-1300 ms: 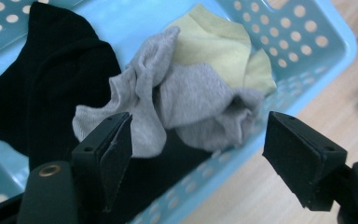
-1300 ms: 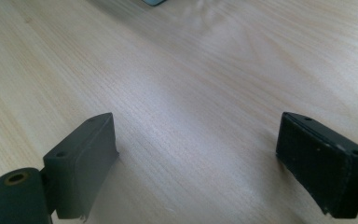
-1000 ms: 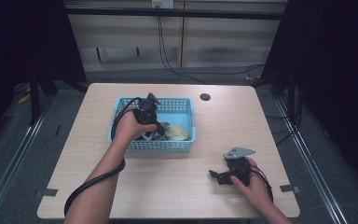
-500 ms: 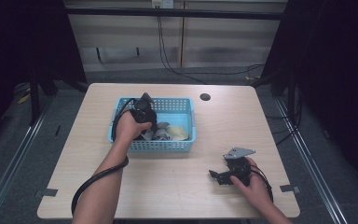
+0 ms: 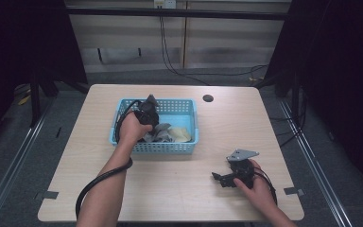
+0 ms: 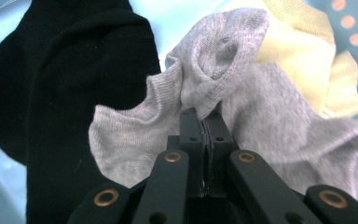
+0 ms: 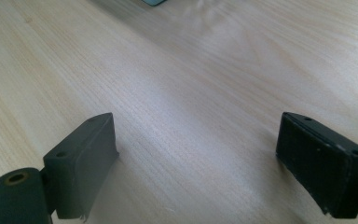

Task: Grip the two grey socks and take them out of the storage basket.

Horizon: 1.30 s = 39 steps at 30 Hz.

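— What have your left jaws got?

— My left gripper (image 6: 204, 125) has just been closing, and the jaws are now pinched on a fold of the grey sock (image 6: 223, 93). The cloth bunches up right above the tips.

— What lies around it?

— A black sock (image 6: 70, 84) lies against it on one side and a pale yellow sock (image 6: 303, 51) on the other, all in the blue basket (image 5: 189, 146). The basket sits toward the far edge of the bench (image 5: 170, 189), a little nearer its left side.

— And your right hand?

— My right gripper (image 7: 196, 161) rests on the bench near the near right corner, well apart from the basket. Its jaws stand wide open, bare wood between them.
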Motion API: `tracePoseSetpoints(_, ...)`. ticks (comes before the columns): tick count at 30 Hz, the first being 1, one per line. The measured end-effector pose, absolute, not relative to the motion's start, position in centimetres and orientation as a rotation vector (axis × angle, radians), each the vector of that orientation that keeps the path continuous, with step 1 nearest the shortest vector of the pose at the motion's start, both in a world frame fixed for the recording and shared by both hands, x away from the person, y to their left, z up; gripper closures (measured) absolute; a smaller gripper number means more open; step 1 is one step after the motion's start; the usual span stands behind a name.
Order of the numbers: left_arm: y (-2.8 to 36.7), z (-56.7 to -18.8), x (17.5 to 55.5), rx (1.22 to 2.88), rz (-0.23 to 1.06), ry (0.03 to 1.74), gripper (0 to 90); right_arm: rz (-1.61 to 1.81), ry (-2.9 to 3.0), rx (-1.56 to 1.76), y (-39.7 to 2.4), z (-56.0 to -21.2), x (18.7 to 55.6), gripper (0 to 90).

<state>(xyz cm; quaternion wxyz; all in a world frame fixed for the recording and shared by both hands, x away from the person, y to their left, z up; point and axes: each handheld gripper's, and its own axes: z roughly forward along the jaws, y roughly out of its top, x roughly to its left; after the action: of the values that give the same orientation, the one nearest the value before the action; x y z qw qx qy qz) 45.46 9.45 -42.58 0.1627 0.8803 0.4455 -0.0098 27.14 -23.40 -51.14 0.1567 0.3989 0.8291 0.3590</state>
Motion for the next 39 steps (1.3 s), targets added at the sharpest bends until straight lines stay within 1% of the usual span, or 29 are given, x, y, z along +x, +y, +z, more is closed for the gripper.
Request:
tracePoseSetpoints(8,9.9,-39.4,45.4,2.551,-0.015,1.213,88.5,1.027,2.374,1.147,-23.4,-51.1,27.1,11.5)
tracePoseSetpoints(15,10.0,-36.5,45.4,2.545,0.0,1.18,88.5,1.03,2.372,1.145,-23.4,-51.1,27.1,11.5)
tracePoseSetpoints(23,10.1,-33.8,45.2,2.552,-0.019,1.157,88.5,1.029,2.373,1.143,-23.4,-51.1,27.1,11.5)
tracePoseSetpoints(35,10.4,-31.2,43.7,2.572,-0.088,1.092,88.5,1.027,2.374,1.142,-23.4,-51.1,27.1,11.6)
tracePoseSetpoints(39,10.5,-30.5,42.8,2.579,-0.086,1.066,88.5,1.029,2.373,1.144,-23.4,-51.1,27.1,11.5)
